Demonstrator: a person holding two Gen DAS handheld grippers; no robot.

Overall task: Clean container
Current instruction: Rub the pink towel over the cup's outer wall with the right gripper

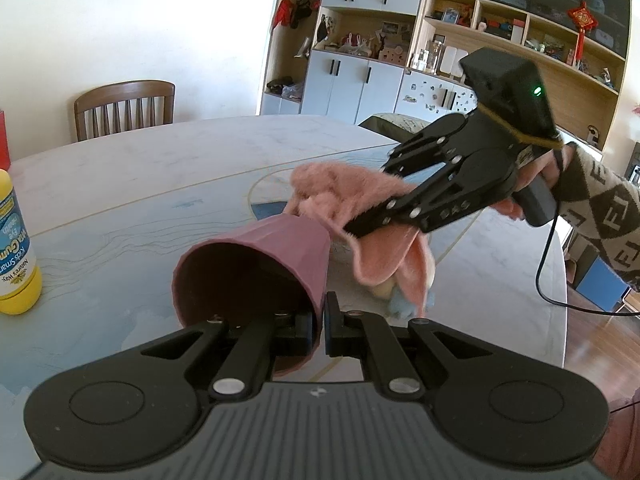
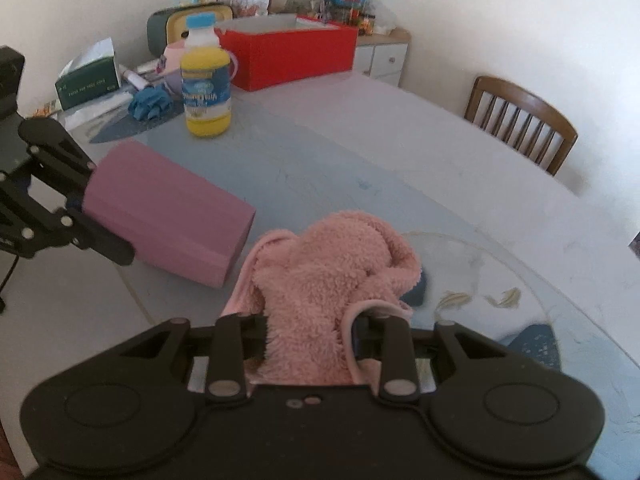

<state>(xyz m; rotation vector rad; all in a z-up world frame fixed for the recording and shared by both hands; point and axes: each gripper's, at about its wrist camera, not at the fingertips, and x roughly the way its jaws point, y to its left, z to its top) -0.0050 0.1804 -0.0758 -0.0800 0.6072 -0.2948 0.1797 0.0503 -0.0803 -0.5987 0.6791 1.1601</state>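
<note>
A mauve faceted cup (image 1: 256, 268) lies tilted on its side over the table, its dark mouth facing the left wrist camera. My left gripper (image 1: 320, 322) is shut on its rim, one finger inside and one outside. In the right wrist view the cup (image 2: 168, 208) shows its closed base end, with the left gripper (image 2: 102, 216) at its far end. My right gripper (image 2: 310, 334) is shut on a fluffy pink cloth (image 2: 320, 276). Seen from the left wrist, the right gripper (image 1: 368, 200) holds the cloth (image 1: 340, 184) against the cup's base end.
A yellow bottle (image 2: 206, 80) with a blue label stands behind the cup, also at the left edge as bottle (image 1: 16, 248). A red box (image 2: 288, 52), a green tissue box (image 2: 88, 80) and blue gloves (image 2: 150, 102) crowd the far side. A wooden chair (image 2: 520, 124) stands at the table edge.
</note>
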